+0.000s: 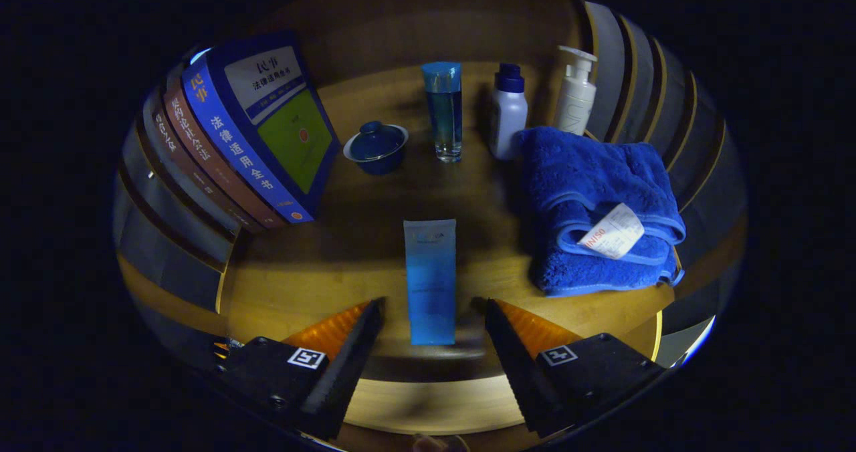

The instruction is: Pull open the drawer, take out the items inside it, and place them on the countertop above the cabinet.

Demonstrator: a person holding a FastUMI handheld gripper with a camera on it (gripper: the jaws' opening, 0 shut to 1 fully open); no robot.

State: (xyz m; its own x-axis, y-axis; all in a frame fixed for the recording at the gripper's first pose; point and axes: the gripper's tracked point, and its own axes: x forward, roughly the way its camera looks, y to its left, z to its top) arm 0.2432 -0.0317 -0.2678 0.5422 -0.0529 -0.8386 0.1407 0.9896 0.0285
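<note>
I see my claw (pixel 431 311) standing spread apart, its fingers (pixel 354 345) flanking the near end of a blue tube (pixel 430 281) without touching it. The tube lies flat on the wooden worktop (pixel 314 271), pointing away from me. Beyond it stand a lidded blue cup (pixel 376 146), a tall clear bottle (pixel 443 112), a white bottle (pixel 508 111) and a pump bottle (pixel 575 94). A folded blue towel (pixel 595 204) lies to the right, leaning books (pixel 247 131) to the left.
</note>
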